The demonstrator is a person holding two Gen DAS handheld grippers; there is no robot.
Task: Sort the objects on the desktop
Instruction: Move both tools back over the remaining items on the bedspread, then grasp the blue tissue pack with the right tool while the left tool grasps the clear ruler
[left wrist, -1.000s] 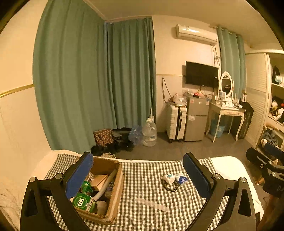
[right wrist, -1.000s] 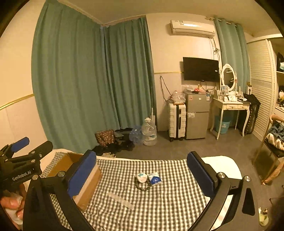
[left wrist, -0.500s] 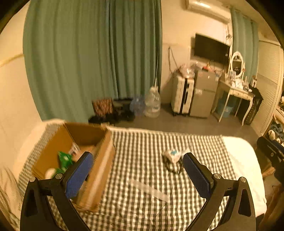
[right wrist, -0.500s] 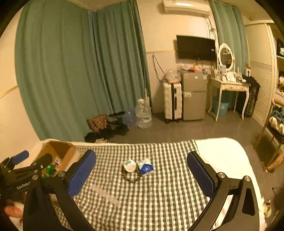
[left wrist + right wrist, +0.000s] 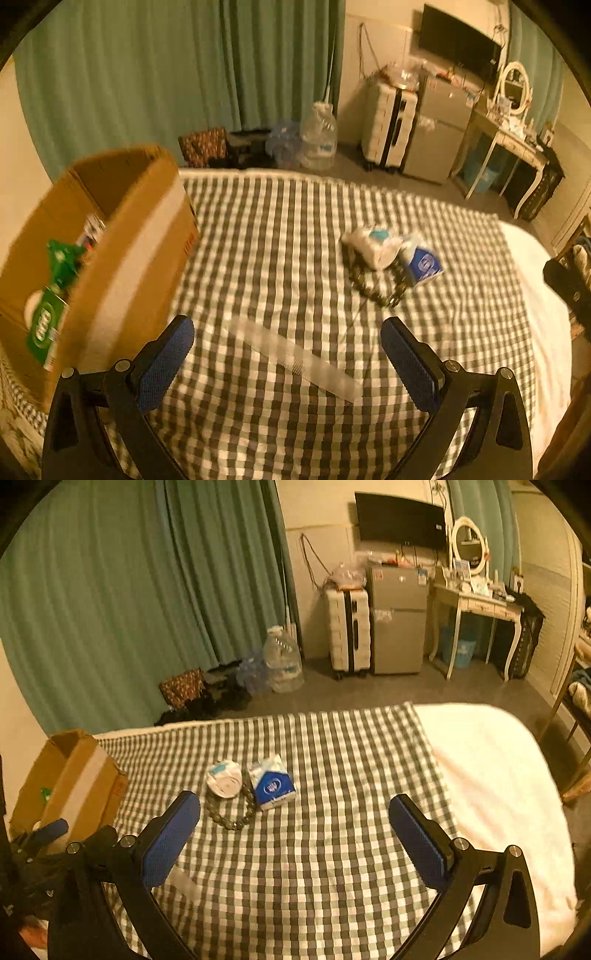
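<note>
Green-and-white checked cloth [image 5: 280, 236] covers the bed where I work. Left of its middle stands an open brown cardboard box [image 5: 122, 236]. Near the centre lie a blue tissue pack [image 5: 272, 786], a round white packet [image 5: 224, 777] and a dark bead bracelet [image 5: 229, 816], touching. My left gripper [image 5: 287, 360] hovers above a clear plastic ruler [image 5: 295, 358], fingers spread; my right gripper [image 5: 294, 838] is likewise spread, empty.

No legible text, green packet [image 5: 43, 328] and blue tissue pack [image 5: 272, 785] logos too blurred

Layout I see on the checked cloth [image 5: 332, 849].
Cardboard box [image 5: 122, 251] at my left edge, packets inside. Ruler [image 5: 291, 356] lies nearest me. Beyond it, bead string [image 5: 231, 812], round pack [image 5: 223, 777] on it, tissue pack [image 5: 271, 781] just right.
</note>
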